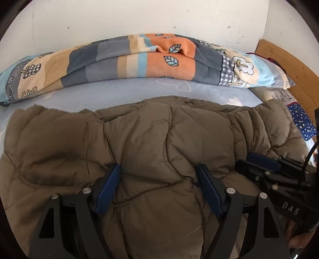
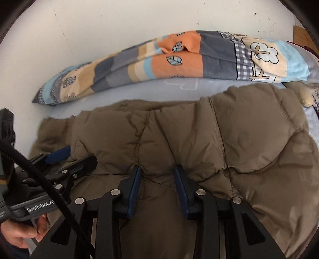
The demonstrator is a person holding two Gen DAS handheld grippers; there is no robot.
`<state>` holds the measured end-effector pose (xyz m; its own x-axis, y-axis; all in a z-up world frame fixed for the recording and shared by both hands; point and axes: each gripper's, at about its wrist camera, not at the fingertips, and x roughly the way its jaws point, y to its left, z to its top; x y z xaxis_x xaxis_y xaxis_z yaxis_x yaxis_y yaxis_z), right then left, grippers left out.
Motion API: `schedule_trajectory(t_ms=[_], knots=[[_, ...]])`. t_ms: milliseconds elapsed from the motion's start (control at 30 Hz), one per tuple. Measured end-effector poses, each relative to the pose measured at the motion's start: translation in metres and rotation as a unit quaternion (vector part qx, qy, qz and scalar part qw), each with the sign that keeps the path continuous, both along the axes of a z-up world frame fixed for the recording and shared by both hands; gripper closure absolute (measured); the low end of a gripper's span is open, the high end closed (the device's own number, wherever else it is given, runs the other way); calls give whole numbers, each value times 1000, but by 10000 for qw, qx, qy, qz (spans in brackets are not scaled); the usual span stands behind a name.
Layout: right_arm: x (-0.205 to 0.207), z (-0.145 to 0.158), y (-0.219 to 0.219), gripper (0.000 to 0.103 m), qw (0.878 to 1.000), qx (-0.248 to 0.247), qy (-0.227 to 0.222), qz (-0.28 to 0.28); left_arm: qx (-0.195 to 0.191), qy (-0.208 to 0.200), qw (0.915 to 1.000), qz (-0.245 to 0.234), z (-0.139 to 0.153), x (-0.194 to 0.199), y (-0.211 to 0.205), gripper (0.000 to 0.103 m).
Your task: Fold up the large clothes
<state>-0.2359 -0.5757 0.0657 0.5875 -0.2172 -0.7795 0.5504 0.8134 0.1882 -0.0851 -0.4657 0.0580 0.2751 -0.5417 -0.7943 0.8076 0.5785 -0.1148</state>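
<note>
Jacket: brown quilted jacket (image 1: 151, 139) spread puffy across the light blue sheet (image 1: 111, 93), near edge under both wrist cameras, far edge short of the blanket.
Left gripper: left gripper (image 1: 159, 171) tilted down onto the jacket; blue pads (image 1: 108, 187) set wide apart, a fat quilted fold bulging up between them. Pads touch the fabric at the sides, but no pinch shows; jaws stand open.
Right gripper: right gripper (image 2: 157, 171) also tilted down, just beside the left one; pads (image 2: 134, 185) much closer together, a narrow ridge of jacket squeezed between them along a stitched seam. Grip looks firm.
Hand: one hand (image 2: 22, 233) seen under the left gripper's handle, right wrist view.
Blanket: patterned roll (image 1: 139, 61), orange, grey and pale blue, along the white wall (image 1: 139, 18).
Headboard: wooden board (image 1: 285, 65) at the bed's right end.
</note>
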Motion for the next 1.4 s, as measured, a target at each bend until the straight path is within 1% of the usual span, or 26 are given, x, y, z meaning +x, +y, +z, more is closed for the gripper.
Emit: schedule_trajectory(t_ms=[67, 133, 200, 267, 300, 367, 400, 467, 533, 600, 667, 733, 767, 800, 833, 867, 900, 933, 967, 1033, 1067, 1133, 1200, 1300, 1400], knots=[[3, -8, -2, 65, 10000, -7, 61, 25, 33, 61, 10000, 24, -5, 4, -4, 22], [5, -12, -5, 65, 9999, 110, 46, 27, 72, 124, 9999, 39, -6, 6, -6, 22], [5, -12, -9, 65, 9997, 234, 73, 31, 97, 123, 9999, 67, -2, 3, -5, 22], [2, -6, -8, 65, 9994, 313, 119, 8, -21, 190, 9998, 102, 10, -2, 5, 22], [-3, 1, -6, 65, 9993, 365, 50, 0, -144, 268, 9995, 115, 17, -5, 13, 22], [-18, 16, 0, 64, 9991, 401, -143, -45, -296, 278, 9991, 103, 31, -14, 30, 22], [-27, 25, 4, 64, 9990, 379, -210, -74, -350, 233, 9991, 81, 36, -20, 38, 22], [-47, 42, 14, 64, 9992, 244, -308, -82, -378, 0, 9993, 56, 48, -35, 59, 22], [-69, 56, 27, 63, 9995, 32, -295, -146, -388, -87, 9992, 27, 56, -47, 80, 22], [-88, 64, 39, 61, 9992, -12, -335, -205, -377, -176, 9991, 94, 62, -57, 103, 22], [-103, 66, 49, 59, 9989, -40, -377, -286, -314, -231, 9991, 185, 66, -62, 127, 22], [-113, 65, 59, 59, 9986, -11, -362, -388, -308, -387, 9983, 312, 68, -63, 149, 22], [-115, 65, 62, 59, 9985, 31, -360, -410, -258, -473, 9977, 413, 67, -61, 159, 22], [-117, 66, 64, 59, 9983, 37, -387, -436, -211, -417, 9973, 565, 64, -56, 167, 22], [-120, 66, 66, 58, 9979, 28, -428, -476, -213, -248, 9972, 675, 60, -48, 171, 22], [-122, 66, 67, 57, 9975, 18, -449, -550, -255, 11, 9966, 789, 53, -38, 175, 22], [-124, 63, 67, 56, 9971, -3, -405, -650, -245, 106, 9959, 860, 48, -32, 175, 22], [-123, 59, 66, 56, 9969, -25, -348, -709, -138, 106, 9954, 939, 38, -26, 174, 22], [-122, 56, 64, 56, 9971, -22, -307, -702, -55, 91, 9955, 937, 31, -25, 172, 22], [-119, 43, 58, 56, 9972, -25, -151, -733, 258, 105, 9954, 912, 11, -17, 163, 22], [-116, 37, 55, 56, 9973, -16, -63, -734, 336, 187, 9951, 911, 3, -13, 160, 22], [-110, 21, 45, 56, 9972, 170, 143, -716, 316, 291, 9947, 932, -5, -3, 159, 22], [-107, 9, 38, 56, 9966, 365, 169, -721, 332, 378, 9943, 935, -9, 2, 157, 21], [-104, -3, 29, 55, 9952, 598, 170, -750, 438, 246, 9947, 893, -15, 2, 153, 19], [-102, -10, 26, 55, 9948, 662, 228, -738, 441, 166, 9946, 929, -15, 1, 153, 19]])
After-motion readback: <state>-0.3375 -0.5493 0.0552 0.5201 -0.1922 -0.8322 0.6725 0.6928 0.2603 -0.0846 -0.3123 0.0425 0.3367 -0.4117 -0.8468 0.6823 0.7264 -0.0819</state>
